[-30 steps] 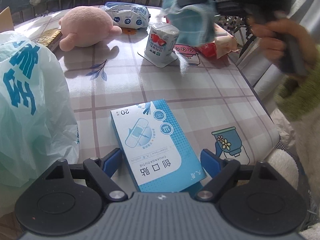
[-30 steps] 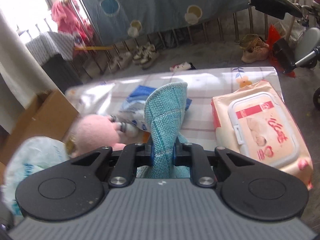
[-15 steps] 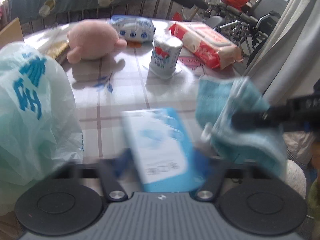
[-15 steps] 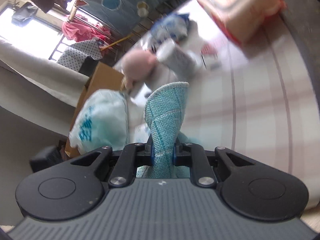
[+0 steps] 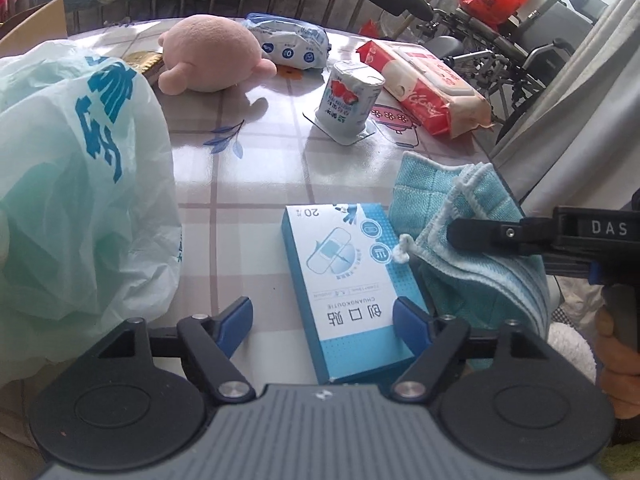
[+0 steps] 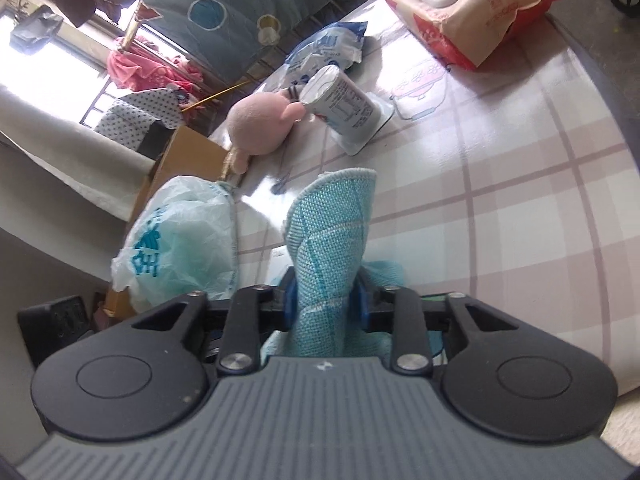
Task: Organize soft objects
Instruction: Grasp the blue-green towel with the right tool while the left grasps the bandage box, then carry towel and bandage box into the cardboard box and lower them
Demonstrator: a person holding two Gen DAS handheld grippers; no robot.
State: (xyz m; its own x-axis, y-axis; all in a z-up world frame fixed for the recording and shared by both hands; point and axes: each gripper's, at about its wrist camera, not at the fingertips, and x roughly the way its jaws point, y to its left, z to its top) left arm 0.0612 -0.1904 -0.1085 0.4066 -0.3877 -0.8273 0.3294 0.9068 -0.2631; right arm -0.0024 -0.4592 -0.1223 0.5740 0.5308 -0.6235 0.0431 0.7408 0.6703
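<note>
My right gripper (image 6: 324,300) is shut on a folded teal cloth (image 6: 332,248). In the left wrist view the cloth (image 5: 460,224) hangs at the table's near right edge, pinched by the right gripper (image 5: 456,230), beside a blue plaster box (image 5: 348,280). My left gripper (image 5: 324,316) is open, low over the table; the box lies by its right finger. A pink plush toy (image 5: 212,56) lies at the far side of the table. A pale green plastic bag (image 5: 76,200) sits at the left.
A yogurt cup (image 5: 348,102) stands mid-table on the checked tablecloth (image 5: 260,168). A wet-wipes pack (image 5: 424,86) and a blue-white packet (image 5: 290,46) lie at the far side. A cardboard box (image 6: 180,168) stands beyond the bag. A wheelchair (image 5: 520,60) is off the table's right.
My right gripper has carried the teal cloth from above the far side of the table down to the near right edge, beside the plaster box. The left gripper has shifted slightly left and stays open.
</note>
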